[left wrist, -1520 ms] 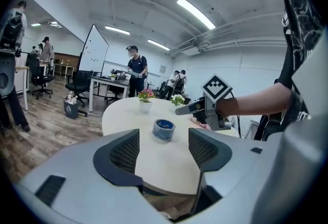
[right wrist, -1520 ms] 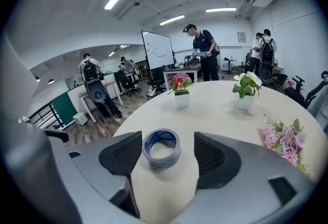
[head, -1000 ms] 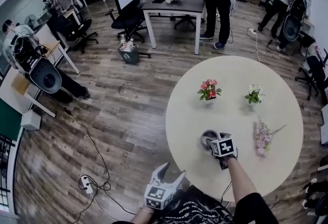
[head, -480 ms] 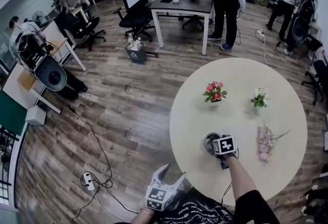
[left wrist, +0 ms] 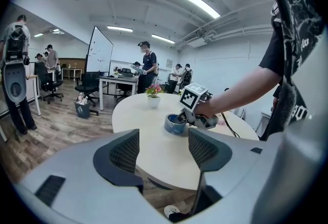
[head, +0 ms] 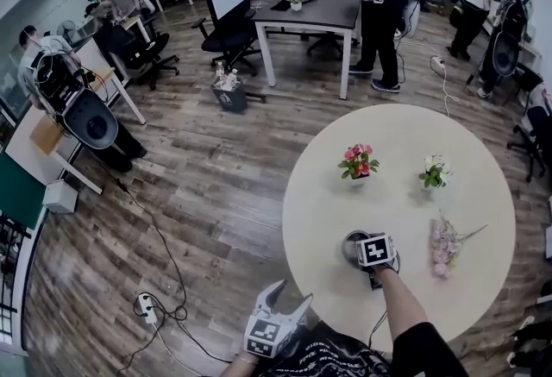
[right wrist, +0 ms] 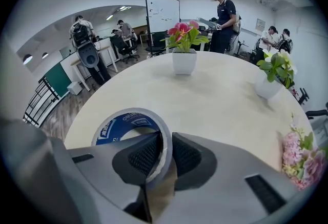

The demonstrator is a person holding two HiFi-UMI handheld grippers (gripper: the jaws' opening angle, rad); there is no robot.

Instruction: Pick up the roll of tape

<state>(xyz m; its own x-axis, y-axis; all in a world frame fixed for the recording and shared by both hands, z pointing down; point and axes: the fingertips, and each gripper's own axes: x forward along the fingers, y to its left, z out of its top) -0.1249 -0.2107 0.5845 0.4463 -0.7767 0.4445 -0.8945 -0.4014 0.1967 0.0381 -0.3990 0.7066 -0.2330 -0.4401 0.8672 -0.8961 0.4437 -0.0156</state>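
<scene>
Seen from the head view, the right claw [head: 360, 248] pointed steeply down at the round table [head: 345, 194]. Its tips were at the roll of tape [head: 349, 241], which lay flat near the table's front edge. A pot of red flowers [head: 356, 161] stood beyond the claw, and a pot of white flowers [head: 434, 170] beyond it to the right. A pink bouquet [head: 444, 239] lay to its right, and all three were apart from the roll. The left claw [head: 289, 296] hung off the table's near edge, nearer the person than the right claw and to its left.

In the left gripper view, the left claw's jaws stood wide apart with nothing between them. Ahead of them were the table edge, then the roll sitting on the tabletop with the right claw's tips at it.

In the right gripper view, the right claw's jaws had just been closing and pinched the roll's near wall. One pad was inside the ring and the other outside. The two pots stood well ahead of the jaws, and the bouquet was off to their right.
</scene>
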